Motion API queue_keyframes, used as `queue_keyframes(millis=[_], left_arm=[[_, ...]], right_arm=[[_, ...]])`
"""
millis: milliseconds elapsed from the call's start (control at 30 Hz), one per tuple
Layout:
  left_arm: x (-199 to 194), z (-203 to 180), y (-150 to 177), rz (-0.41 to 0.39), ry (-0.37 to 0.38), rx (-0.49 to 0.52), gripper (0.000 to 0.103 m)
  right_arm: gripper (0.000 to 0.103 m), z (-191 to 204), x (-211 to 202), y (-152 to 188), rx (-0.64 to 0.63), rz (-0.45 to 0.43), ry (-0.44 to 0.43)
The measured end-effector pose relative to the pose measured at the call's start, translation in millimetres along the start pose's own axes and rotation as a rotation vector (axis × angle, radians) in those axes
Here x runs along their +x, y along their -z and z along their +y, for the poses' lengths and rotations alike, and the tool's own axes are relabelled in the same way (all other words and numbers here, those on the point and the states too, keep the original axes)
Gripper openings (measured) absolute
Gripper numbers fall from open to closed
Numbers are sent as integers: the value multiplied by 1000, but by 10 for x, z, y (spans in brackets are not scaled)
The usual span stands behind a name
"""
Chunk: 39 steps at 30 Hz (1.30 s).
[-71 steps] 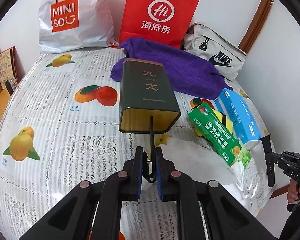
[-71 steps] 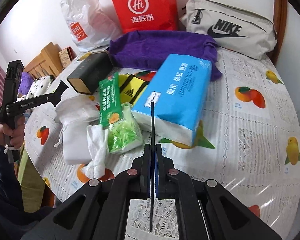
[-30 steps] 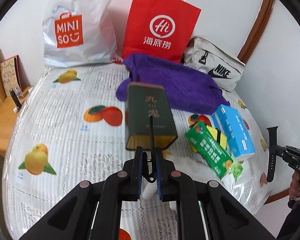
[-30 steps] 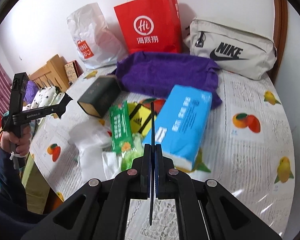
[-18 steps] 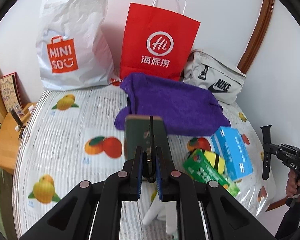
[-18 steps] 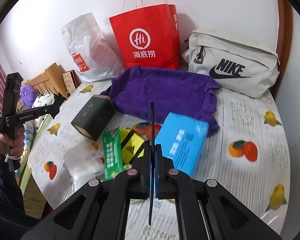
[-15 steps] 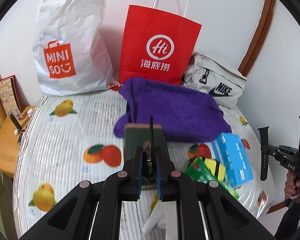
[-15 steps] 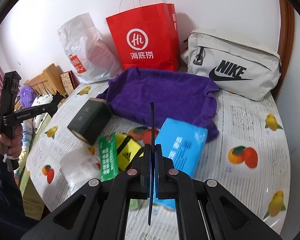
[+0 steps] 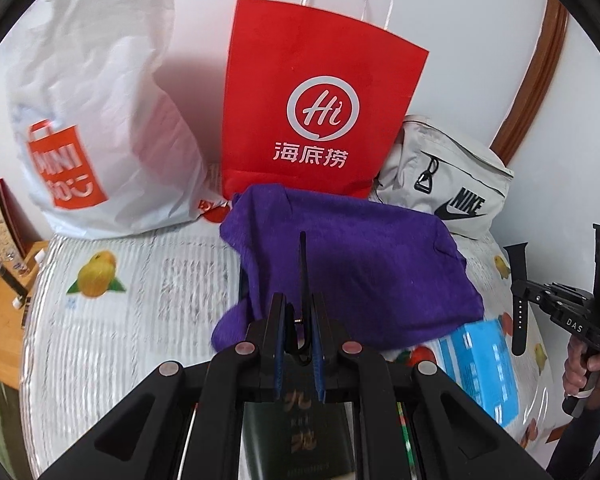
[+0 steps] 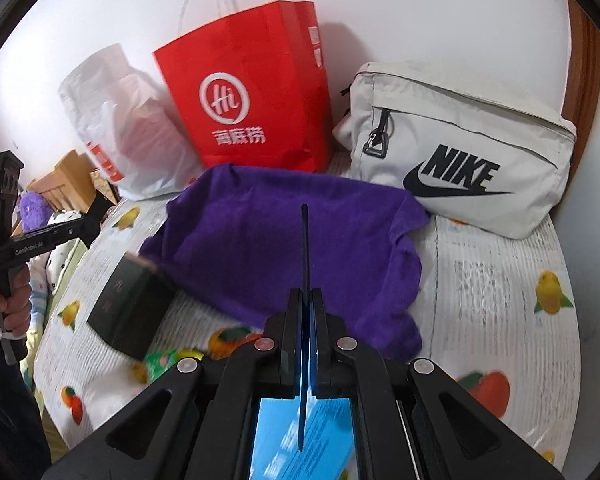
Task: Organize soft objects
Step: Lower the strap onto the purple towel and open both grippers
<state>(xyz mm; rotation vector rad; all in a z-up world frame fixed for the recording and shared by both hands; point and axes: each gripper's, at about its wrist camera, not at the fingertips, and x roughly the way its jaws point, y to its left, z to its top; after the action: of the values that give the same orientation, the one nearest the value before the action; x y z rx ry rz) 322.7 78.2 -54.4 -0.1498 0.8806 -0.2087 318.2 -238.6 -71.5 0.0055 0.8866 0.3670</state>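
Observation:
A purple towel (image 9: 352, 268) lies crumpled on the fruit-print table, in front of a red paper bag (image 9: 320, 108); it also shows in the right wrist view (image 10: 284, 240). My left gripper (image 9: 298, 320) is held above the table in front of the towel, its jaws nearly shut on a thin black strap (image 9: 302, 264). My right gripper (image 10: 306, 312) is shut on a thin black strap (image 10: 305, 248), raised over a blue tissue pack (image 10: 304, 432). A dark green box (image 10: 128, 304) lies left of the towel.
A white Miniso bag (image 9: 96, 120) and a beige Nike pouch (image 10: 460, 152) stand at the back beside the red bag. The blue tissue pack (image 9: 480, 364) and a green packet (image 10: 160, 360) lie near the front. A wooden bedside (image 9: 0, 288) is left of the table.
Both grippers have risen and tilted up toward the back. The towel and bags now fill the views; the box and tissue pack have slid down under the fingers.

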Motion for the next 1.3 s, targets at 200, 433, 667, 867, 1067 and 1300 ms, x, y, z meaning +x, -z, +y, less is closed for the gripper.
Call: queue_keyframes(millis=[200,433,667,867,1067,1300], left_arm=[[388,-41,-293,33,18,8,11],[1045,16,-519,107,1,14,12],[1460,136,-604,160,-21,-11,12],[1696,131,-632,203,-41,-11,12],[1847,123,-645,233,-59,-19,19],[1825,37,-681,216,-84,-1,42]], right_arm=[[3,-211,330,-289,12,7,13],[3,-391,850,-525,32,64,22],[3,-502,1304,-593,48,144,44],[3,-584,1518,-596,50,192,64],[4,-649,1620,-584,56,223,71],[5,-682,1633,-595,59,216,55]])
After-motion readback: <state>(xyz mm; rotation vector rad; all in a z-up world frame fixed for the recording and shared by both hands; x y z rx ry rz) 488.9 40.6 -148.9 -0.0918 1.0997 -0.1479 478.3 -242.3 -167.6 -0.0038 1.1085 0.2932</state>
